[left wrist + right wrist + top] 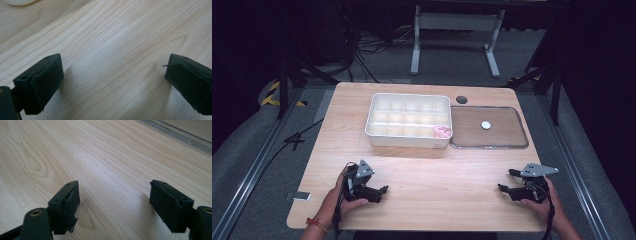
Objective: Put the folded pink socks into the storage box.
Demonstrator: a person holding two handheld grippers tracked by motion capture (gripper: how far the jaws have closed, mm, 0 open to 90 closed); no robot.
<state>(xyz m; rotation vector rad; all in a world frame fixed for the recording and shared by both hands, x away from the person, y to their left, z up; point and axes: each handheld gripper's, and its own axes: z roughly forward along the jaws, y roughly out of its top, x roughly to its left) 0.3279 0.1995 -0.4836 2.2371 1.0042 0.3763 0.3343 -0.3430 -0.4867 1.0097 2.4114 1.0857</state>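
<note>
Two empty grippers are rested low on the table point(422, 195), the left gripper point(383, 190) and right gripper point(501, 188) both spread wide, while the small white disc point(485, 125), lying on the clear tray point(462, 142) right of the compartment box point(407, 141), is judged light, stiff and best pinched across its edges.

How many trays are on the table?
2. The white divided tray stands mid-table; the clear flat tray lies beside it on its right, holding a small white disc.
</note>
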